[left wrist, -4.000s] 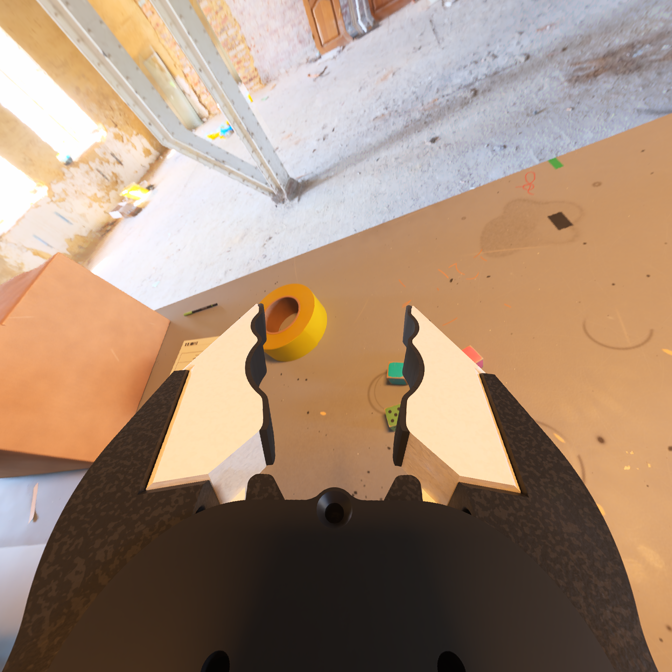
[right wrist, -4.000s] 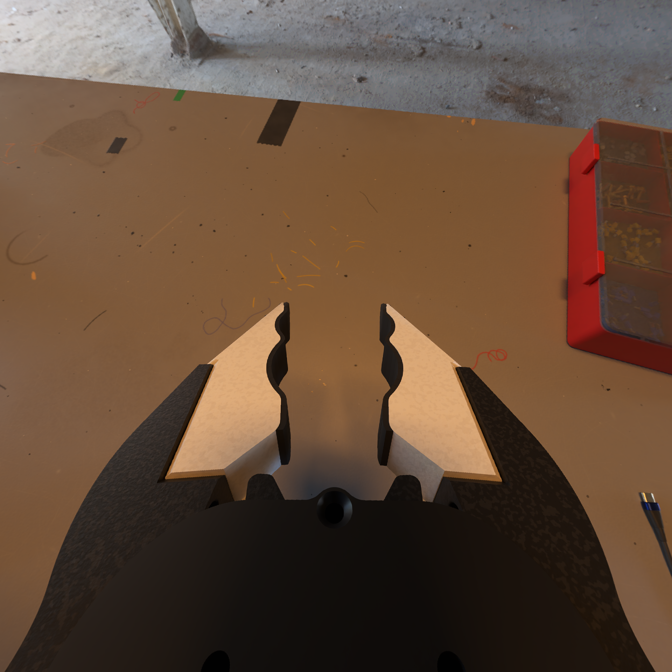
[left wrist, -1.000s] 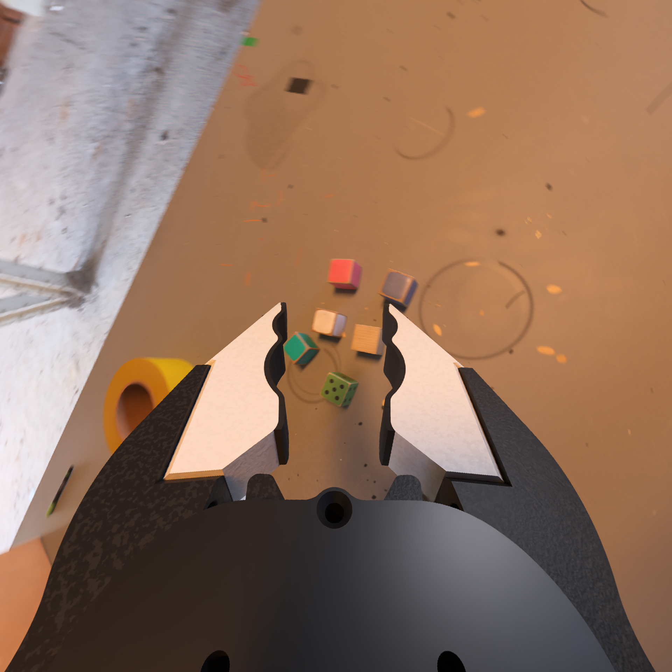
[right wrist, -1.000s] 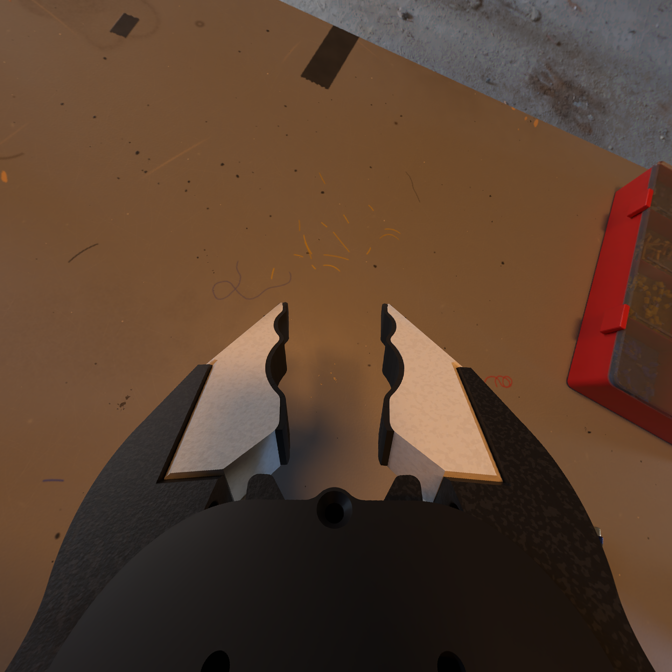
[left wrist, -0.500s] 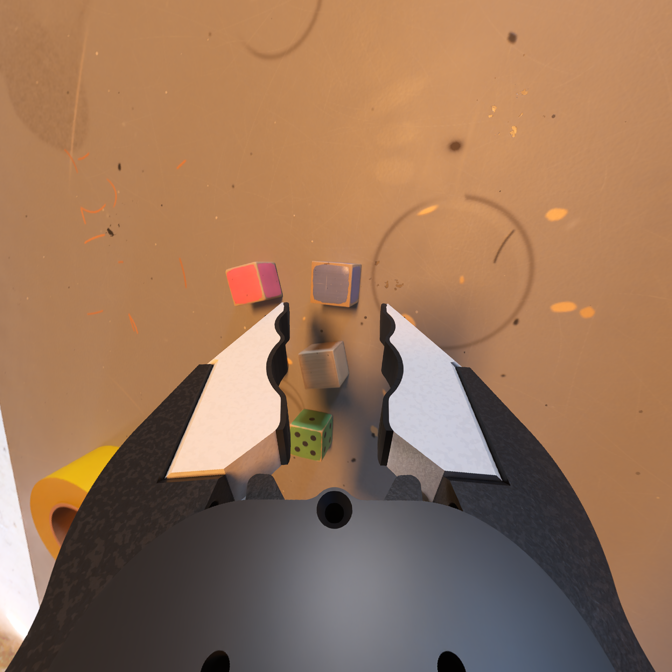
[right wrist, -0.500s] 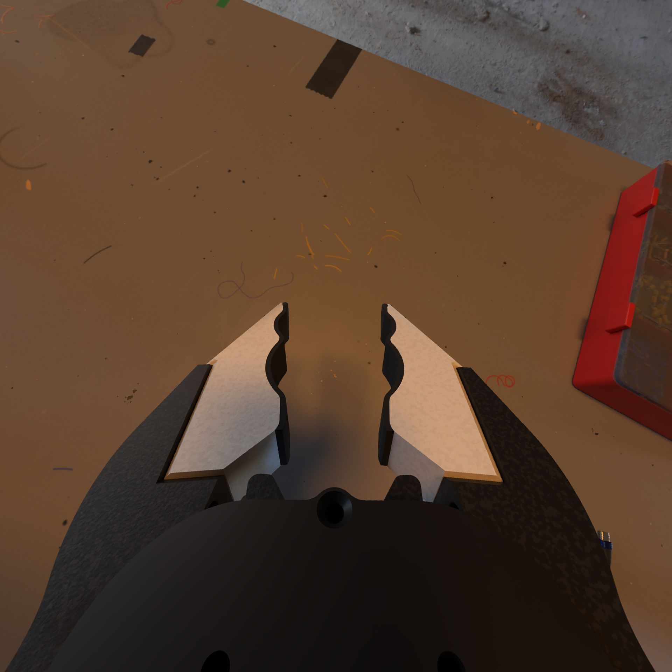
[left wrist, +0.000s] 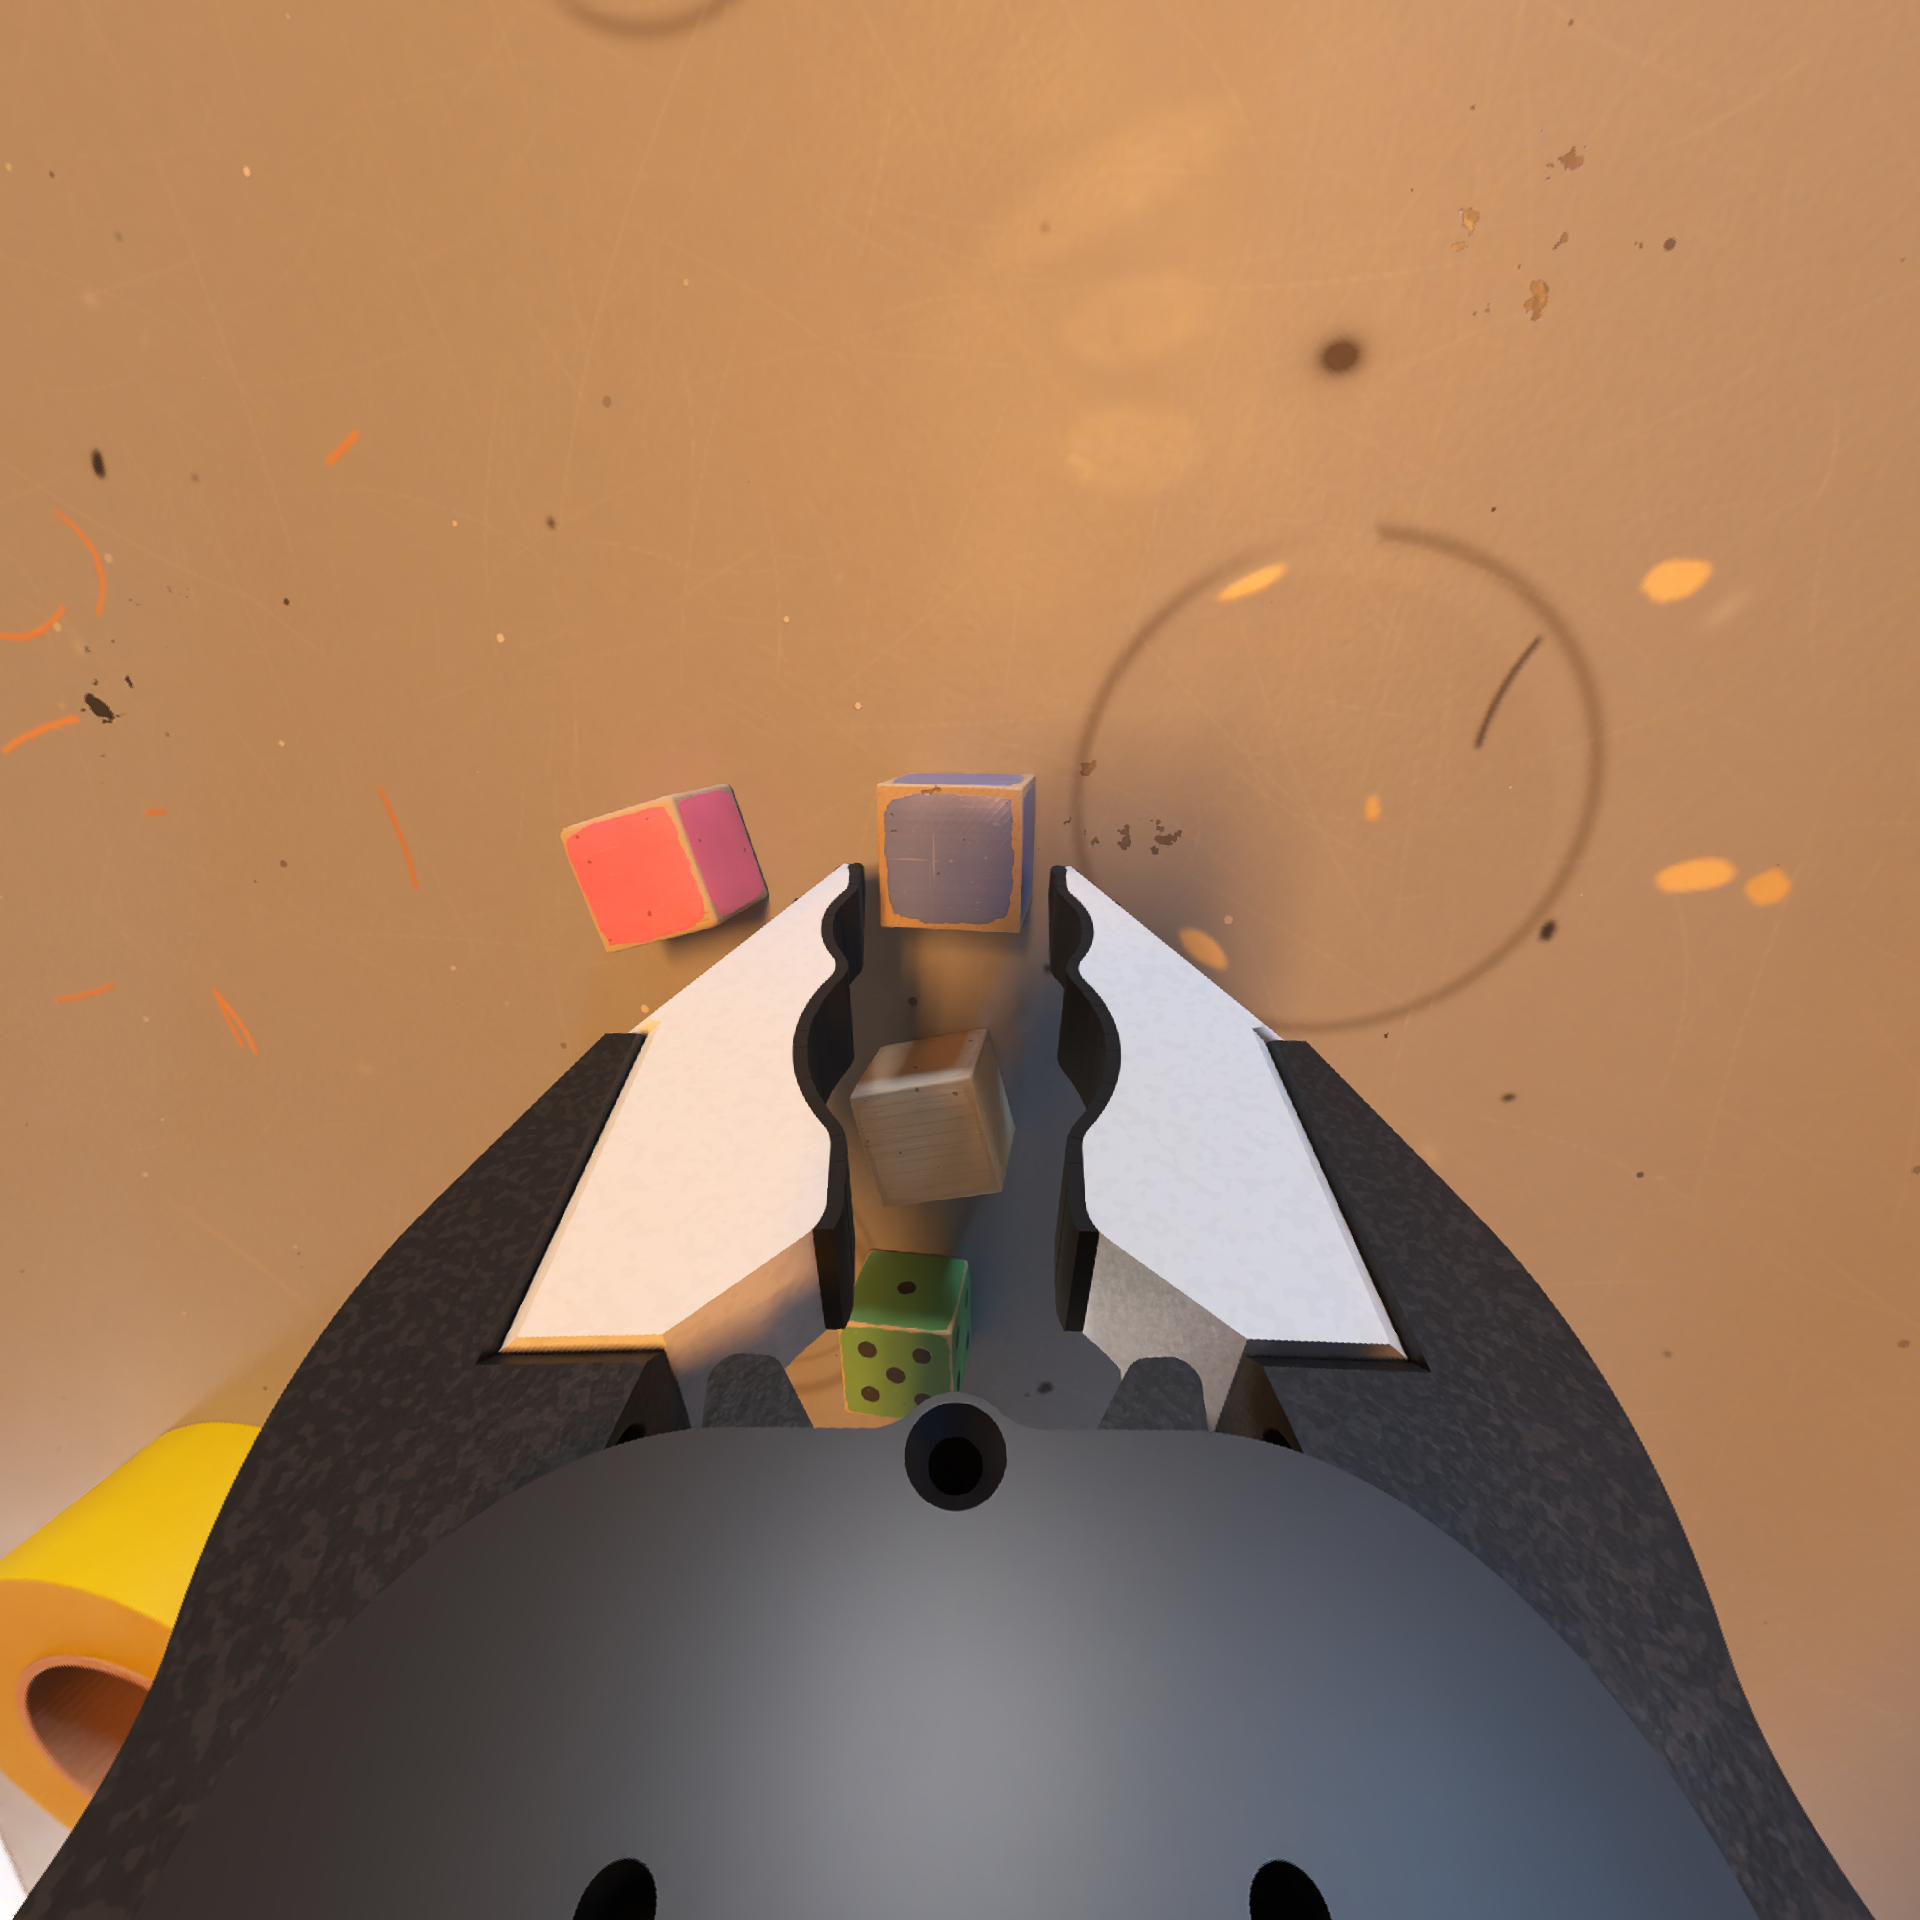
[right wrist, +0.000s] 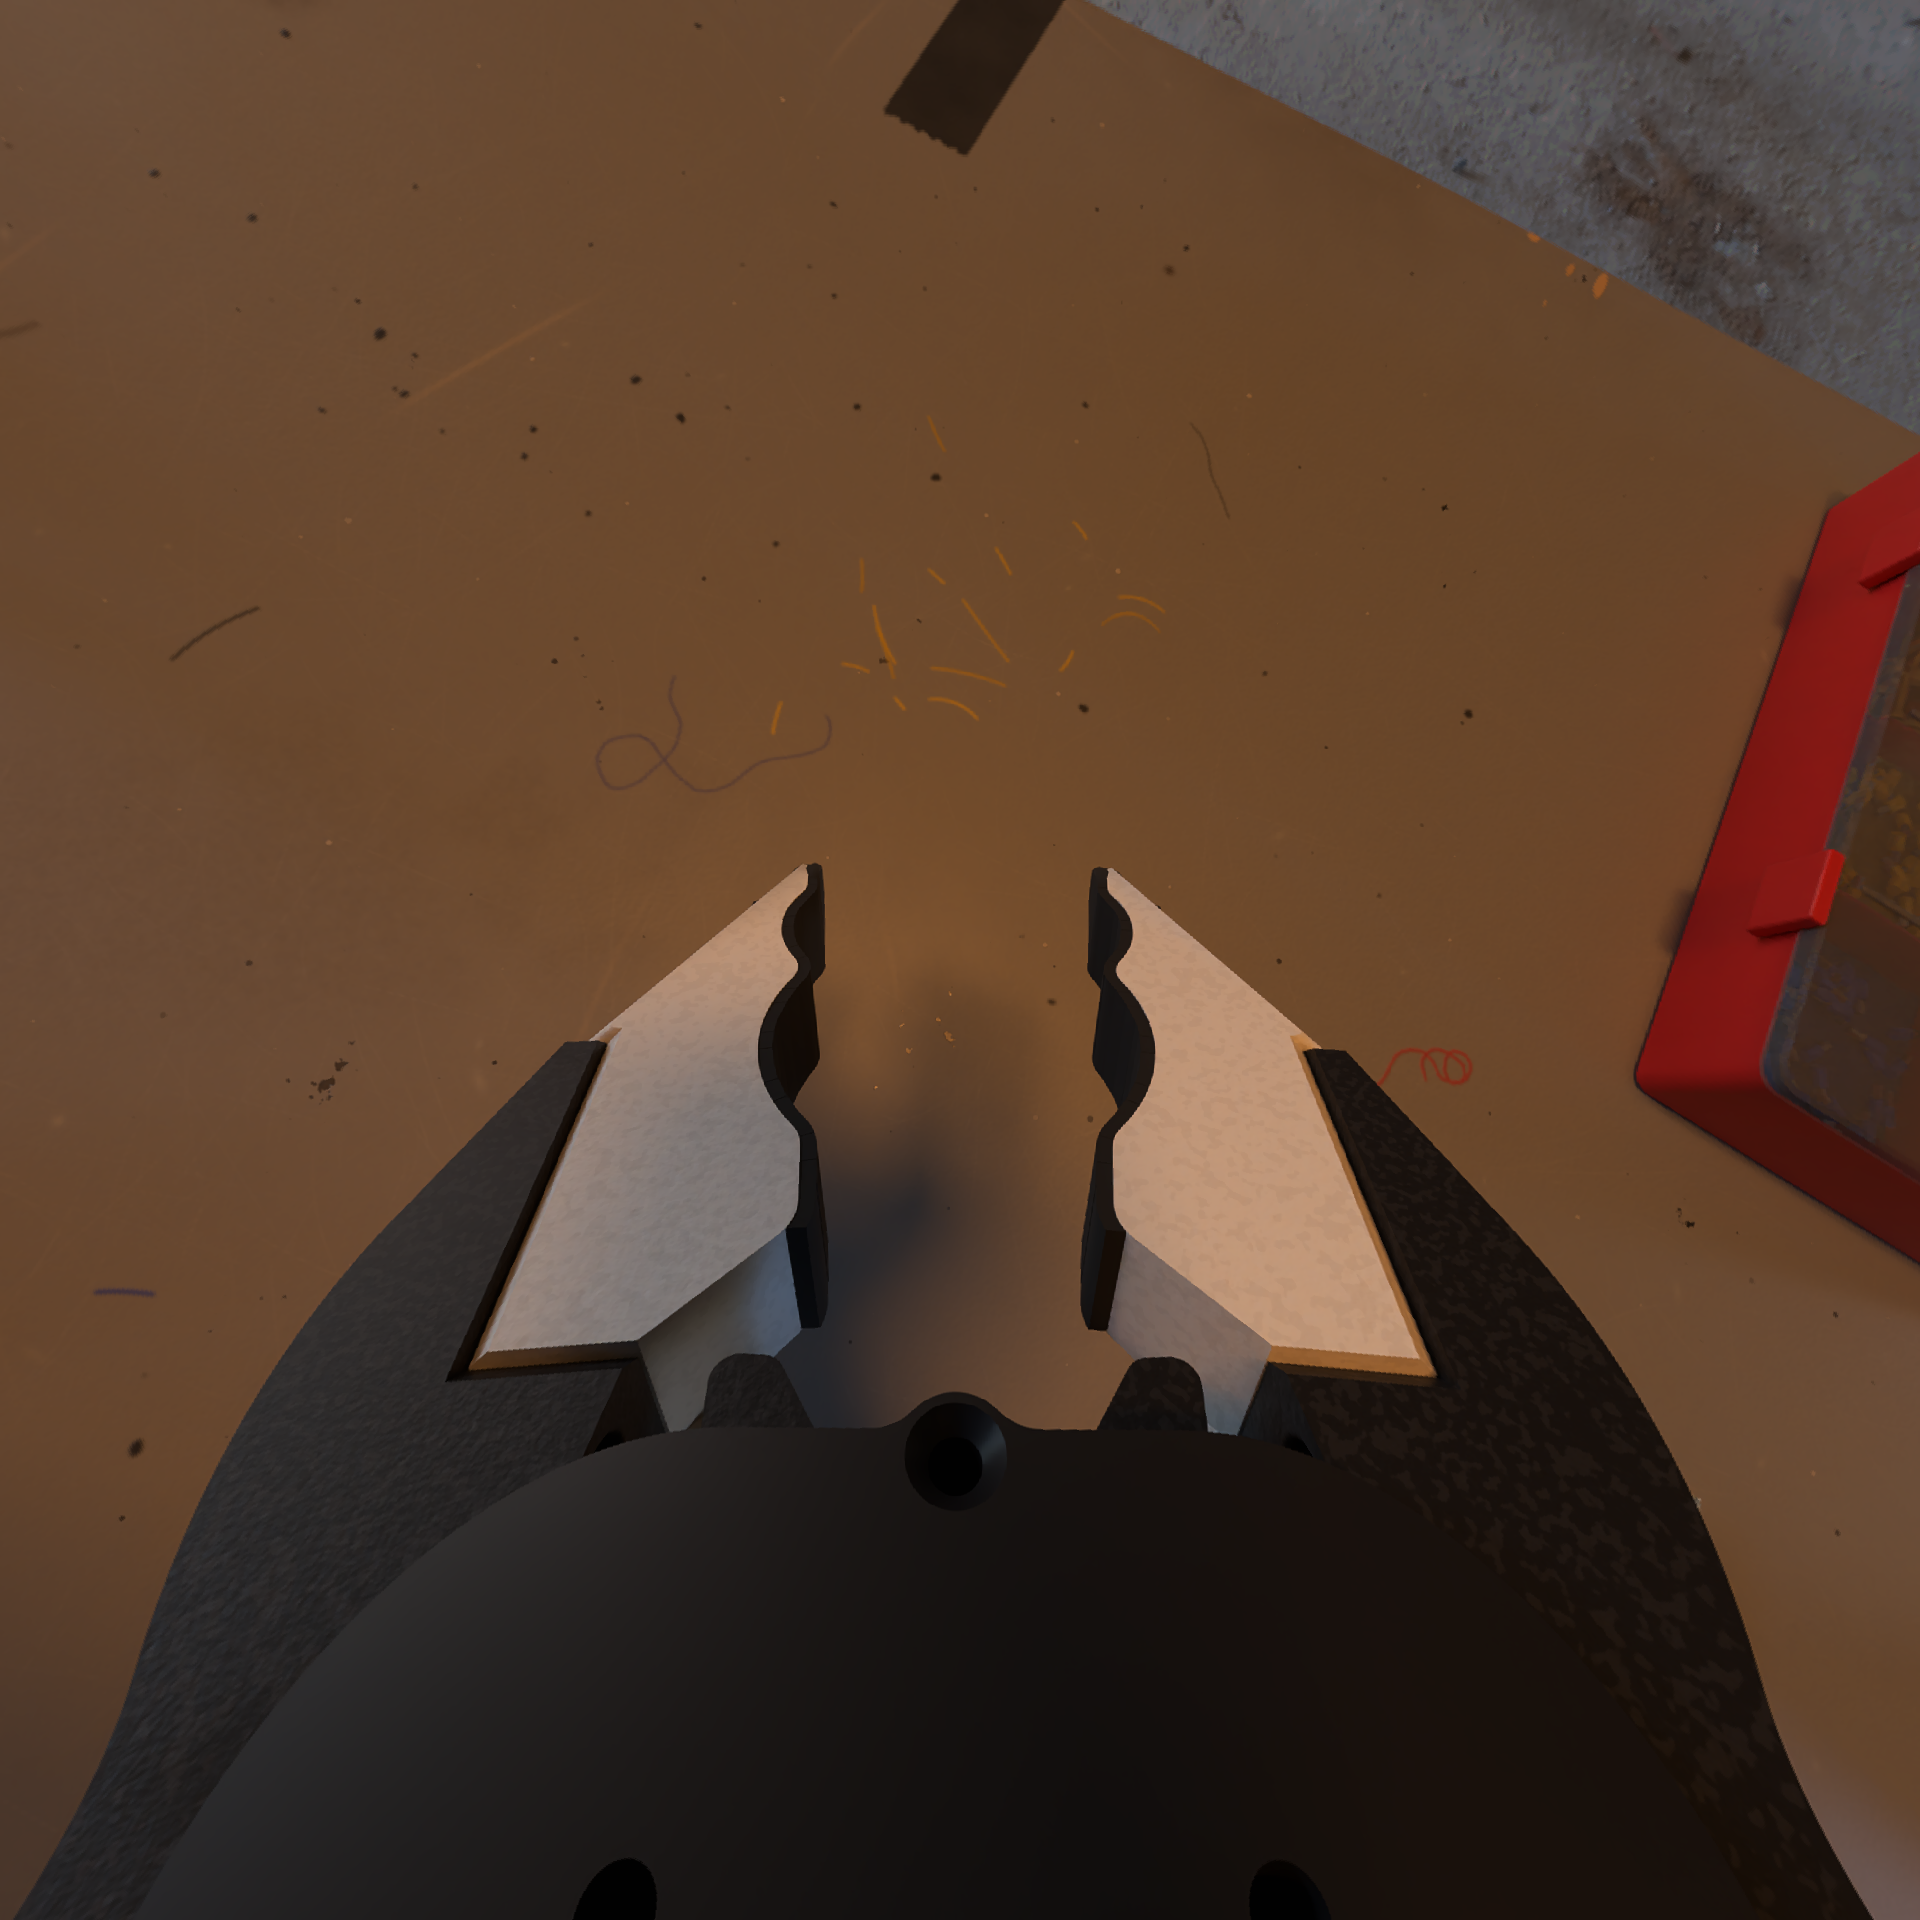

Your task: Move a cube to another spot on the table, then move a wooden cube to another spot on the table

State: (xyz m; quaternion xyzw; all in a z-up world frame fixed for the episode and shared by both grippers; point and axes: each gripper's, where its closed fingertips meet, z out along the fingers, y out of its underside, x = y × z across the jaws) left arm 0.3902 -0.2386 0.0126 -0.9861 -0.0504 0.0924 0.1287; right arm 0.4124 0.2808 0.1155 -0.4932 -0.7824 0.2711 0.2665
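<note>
In the left wrist view my left gripper [left wrist: 954,878] is open and low over the brown table [left wrist: 935,416]. A pale wooden cube [left wrist: 932,1117] lies between its two fingers, with a gap on each side. A green die with dark pips [left wrist: 906,1335] sits nearer the gripper's base. A worn purple-faced wooden cube [left wrist: 954,852] stands just beyond the fingertips. A red and pink cube [left wrist: 665,864] lies to their left. My right gripper [right wrist: 956,878] is open and empty above bare table [right wrist: 520,520]. No cube shows in the right wrist view.
A yellow tape roll [left wrist: 99,1600] lies at the lower left of the left wrist view. A red parts case with a clear lid [right wrist: 1797,997] stands to the right of my right gripper. The table's far edge and grey floor [right wrist: 1662,125] show at the upper right.
My left gripper has come down and forward, so the pale wooden cube now sits deeper between its fingers and its jaws have narrowed slightly. The right gripper has drifted a little.
</note>
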